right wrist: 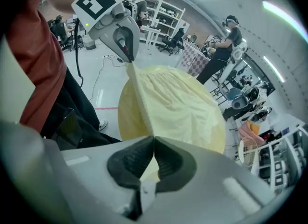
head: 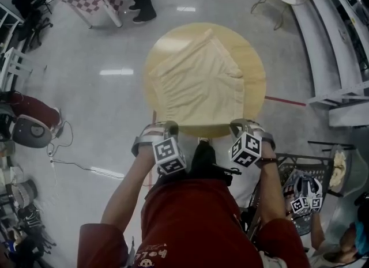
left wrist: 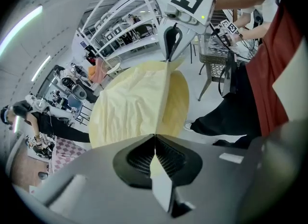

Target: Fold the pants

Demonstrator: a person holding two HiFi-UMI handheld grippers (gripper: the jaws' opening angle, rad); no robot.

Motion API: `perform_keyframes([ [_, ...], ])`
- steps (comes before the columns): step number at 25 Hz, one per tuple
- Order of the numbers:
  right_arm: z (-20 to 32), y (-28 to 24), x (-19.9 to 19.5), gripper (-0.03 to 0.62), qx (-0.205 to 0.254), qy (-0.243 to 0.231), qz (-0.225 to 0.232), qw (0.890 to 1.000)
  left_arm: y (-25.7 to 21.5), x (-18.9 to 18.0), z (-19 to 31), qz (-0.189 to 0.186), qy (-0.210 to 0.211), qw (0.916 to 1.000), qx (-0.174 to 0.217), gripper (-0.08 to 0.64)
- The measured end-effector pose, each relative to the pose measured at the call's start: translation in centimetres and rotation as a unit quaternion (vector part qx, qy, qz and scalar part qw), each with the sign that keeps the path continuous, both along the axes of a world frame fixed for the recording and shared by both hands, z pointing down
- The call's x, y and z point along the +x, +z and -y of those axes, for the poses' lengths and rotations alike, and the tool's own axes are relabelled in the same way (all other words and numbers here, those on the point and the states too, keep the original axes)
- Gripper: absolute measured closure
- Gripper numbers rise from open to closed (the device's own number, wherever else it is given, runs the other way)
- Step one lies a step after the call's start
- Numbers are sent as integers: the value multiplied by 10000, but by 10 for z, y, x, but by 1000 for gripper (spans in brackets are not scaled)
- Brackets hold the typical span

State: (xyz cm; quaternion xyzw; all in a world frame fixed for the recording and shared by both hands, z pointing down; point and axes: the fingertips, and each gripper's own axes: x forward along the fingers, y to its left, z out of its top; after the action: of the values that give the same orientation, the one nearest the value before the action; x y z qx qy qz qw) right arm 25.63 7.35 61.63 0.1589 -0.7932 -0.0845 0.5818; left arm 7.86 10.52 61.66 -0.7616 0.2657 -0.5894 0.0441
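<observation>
Left tongs (left wrist: pixel 155 140): grey two-jaw gripper with black ribbed pads. Jaws are together, pinched on one corner of the pants' near edge, and cloth shows between the pads.
Right tongs (right wrist: pixel 153 143): same build, jaws also clamped, on the other corner of that edge.
Table: round light-wood tabletop (head: pixel 256 85) directly ahead of the person. Bare wood shows only round the rim.
Pants: pale yellow, thin, wrinkled fabric pants (head: pixel 199 82), spread across most of the tabletop with the narrow end pointing away. The near edge sits at the table's near rim.
Held edge (right wrist: pixel 139 98): runs as a straight, taut line from one set of tongs to the other.
Step (my read): start of the first fold, with the near edge going over toward the far end.
Do it well: keep both tongs level and hold the span taut. Lift only enough to clear the cloth below, lay edge onto edge squarely, and let go once it's flat.
Risk: thin cloth may slip from the pads. Uneven travel would skew the crease or drag the pants off the table.
</observation>
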Motion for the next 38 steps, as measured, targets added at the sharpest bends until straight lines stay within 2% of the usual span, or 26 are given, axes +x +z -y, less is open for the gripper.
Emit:
perform_keyframes([
  [3, 21, -8, -6, 584, 166, -126, 29, 9998, -11, -6, 17, 51, -167, 9998, 121, 543],
  [15, 130, -35, -18, 584, 736, -861, 2, 9936, -36, -9, 96, 82, -758, 9969, 198, 543],
  [31, 249, -56, -57, 584, 1158, -2115, -28, 9705, -54, -35, 187, 546, -1546, 9862, 209, 543],
  [38, 280, -48, -86, 584, 1249, -2417, -196, 9621, -41, -54, 205, 702, -1632, 9840, 102, 543],
])
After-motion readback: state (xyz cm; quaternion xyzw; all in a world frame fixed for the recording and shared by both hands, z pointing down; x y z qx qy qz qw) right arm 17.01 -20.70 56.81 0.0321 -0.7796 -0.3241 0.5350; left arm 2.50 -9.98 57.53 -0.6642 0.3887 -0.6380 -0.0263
